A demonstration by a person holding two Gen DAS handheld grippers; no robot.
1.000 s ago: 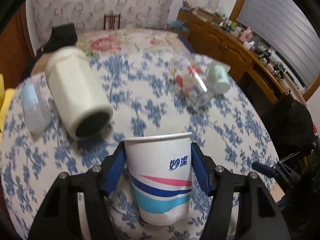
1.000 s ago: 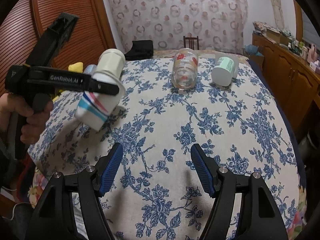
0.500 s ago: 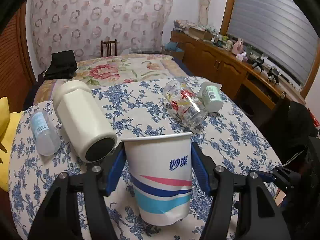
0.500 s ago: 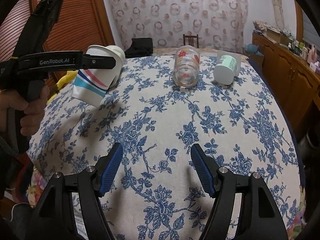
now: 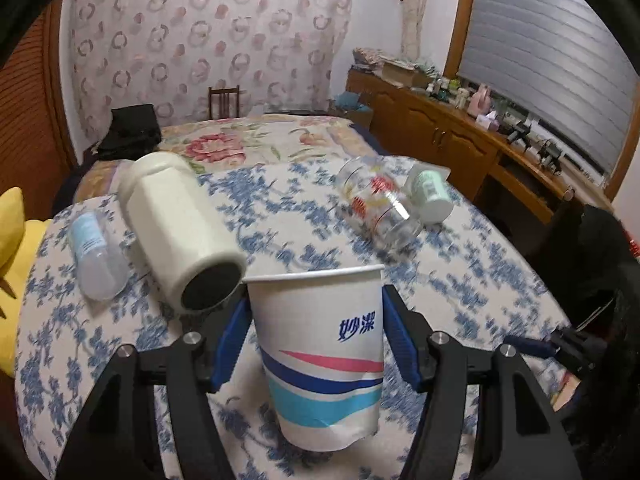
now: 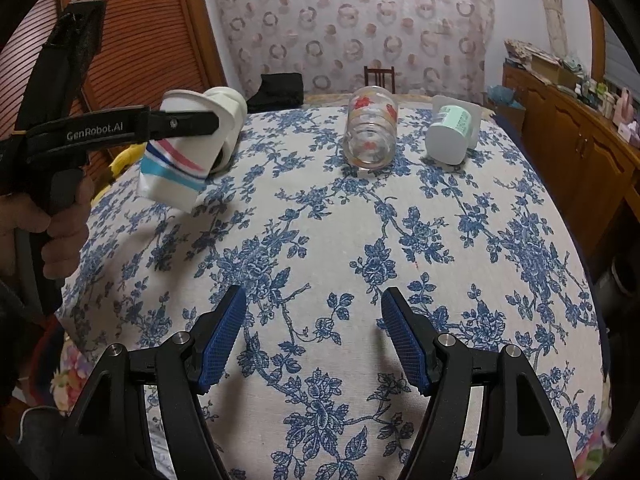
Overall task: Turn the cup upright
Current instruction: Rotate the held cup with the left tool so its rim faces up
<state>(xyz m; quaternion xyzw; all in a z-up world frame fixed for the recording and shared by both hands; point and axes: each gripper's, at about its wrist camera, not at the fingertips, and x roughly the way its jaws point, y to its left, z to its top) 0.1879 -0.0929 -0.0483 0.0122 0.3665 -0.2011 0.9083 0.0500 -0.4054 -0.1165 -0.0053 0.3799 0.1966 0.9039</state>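
Note:
My left gripper (image 5: 316, 340) is shut on a white paper cup (image 5: 320, 356) with blue, pink and turquoise stripes. The cup's mouth faces up in the left wrist view. In the right wrist view the same cup (image 6: 180, 164) hangs tilted a little above the flowered tablecloth (image 6: 360, 240) at the left, held by the left gripper (image 6: 188, 124). My right gripper (image 6: 312, 340) is open and empty, low over the near part of the table.
A cream jar (image 5: 176, 224) lies on its side beside the cup, with a small clear bottle (image 5: 94, 252) to its left. A glass tumbler (image 6: 370, 132) and a mint cup (image 6: 450, 134) lie on their sides at the far end. Wooden cabinets (image 6: 580, 144) stand to the right.
The left gripper has carried the cup downward and toward the table while tilting it more upright. The right gripper has not moved.

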